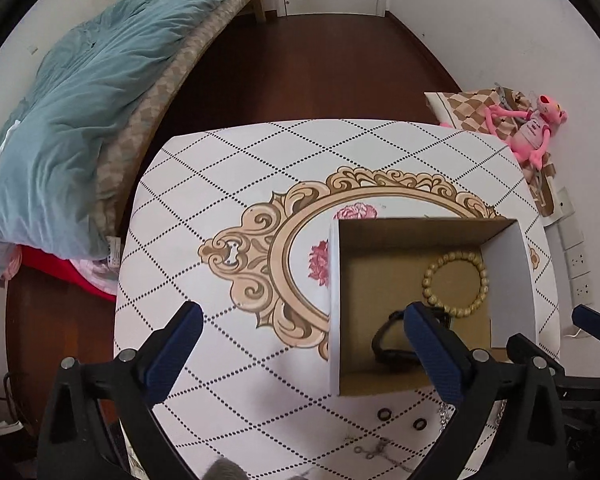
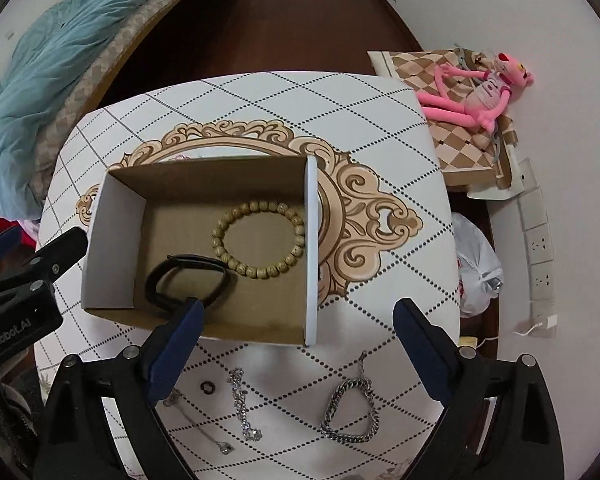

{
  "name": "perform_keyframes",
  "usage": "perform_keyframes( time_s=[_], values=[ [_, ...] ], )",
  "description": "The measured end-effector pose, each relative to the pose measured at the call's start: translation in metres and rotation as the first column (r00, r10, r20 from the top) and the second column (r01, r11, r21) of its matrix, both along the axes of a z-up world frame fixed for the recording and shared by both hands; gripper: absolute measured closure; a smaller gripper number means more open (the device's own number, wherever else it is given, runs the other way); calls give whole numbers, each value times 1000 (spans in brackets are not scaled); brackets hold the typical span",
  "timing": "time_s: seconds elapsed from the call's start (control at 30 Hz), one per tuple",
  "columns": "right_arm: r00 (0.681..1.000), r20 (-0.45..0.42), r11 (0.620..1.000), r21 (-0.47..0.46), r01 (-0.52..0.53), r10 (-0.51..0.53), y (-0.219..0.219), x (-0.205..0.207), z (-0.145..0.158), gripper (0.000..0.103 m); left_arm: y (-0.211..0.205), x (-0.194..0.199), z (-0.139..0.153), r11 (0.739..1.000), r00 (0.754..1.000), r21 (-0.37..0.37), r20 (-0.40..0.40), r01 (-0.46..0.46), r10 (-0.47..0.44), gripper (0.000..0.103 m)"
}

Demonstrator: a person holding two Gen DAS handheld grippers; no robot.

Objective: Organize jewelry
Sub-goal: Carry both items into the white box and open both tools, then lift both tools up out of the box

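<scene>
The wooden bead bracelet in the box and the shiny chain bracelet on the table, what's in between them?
In the right wrist view, the box's near wall stands between the bead bracelet and the chain bracelet; past it, only bare patterned tabletop.

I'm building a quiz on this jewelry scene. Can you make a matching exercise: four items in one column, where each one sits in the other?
Items:
1. wooden bead bracelet
2. silver chain bracelet
3. pink plush toy
4. blue-green quilt

Places:
A. on the checkered cloth, off the table
B. inside the cardboard box
C. on the bed
D. on the tablecloth, in front of the box

Pairs: 1-B, 2-D, 3-A, 4-C
</scene>
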State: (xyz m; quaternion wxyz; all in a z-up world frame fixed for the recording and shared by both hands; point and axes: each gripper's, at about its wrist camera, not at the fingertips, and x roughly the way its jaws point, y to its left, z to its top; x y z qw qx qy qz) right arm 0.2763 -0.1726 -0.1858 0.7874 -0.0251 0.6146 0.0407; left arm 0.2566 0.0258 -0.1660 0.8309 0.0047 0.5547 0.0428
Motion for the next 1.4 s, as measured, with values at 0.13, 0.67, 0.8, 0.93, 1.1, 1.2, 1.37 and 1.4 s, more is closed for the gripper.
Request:
perform_keyframes(
  time_s=[0.13, 0.67, 0.8, 0.93, 1.1, 1.2, 1.37, 1.4],
  values=[
    [1000, 13, 1000, -1, 10, -10, -1, -9, 3, 7, -2, -10, 5, 1000, 1000, 13, 17, -6, 6, 0],
    [987, 162, 1000, 3, 19, -19, -3, -66, 78, 7, -2, -71, 75, 999, 988, 44, 150, -24, 18, 0],
    [978, 208, 1000, 0, 19, -19, -3, -87, 100, 7, -4, -92, 93, 999, 983, 37, 183, -15, 8, 0],
    [971, 239, 1000, 1, 16, -15, -3, -104, 118, 6, -4, -110, 109, 1000, 977, 28, 213, -8, 2, 0],
    [962, 272, 1000, 5, 14, -15, -2, -125, 134, 6, -4, -128, 119, 1000, 972, 18, 234, -7, 2, 0],
    [960, 280, 1000, 21, 21, -26, -4, -134, 136, 6, -3, -134, 116, 999, 973, 23, 230, -28, 22, 0],
    [964, 249, 993, 98, 73, -96, -31, -150, 117, 6, 1, -142, 93, 998, 979, 37, 200, -49, 41, 0],
    [967, 229, 990, 108, 89, -112, -37, -152, 108, 6, 2, -144, 84, 997, 981, 49, 188, -57, 47, 0]
  ],
)
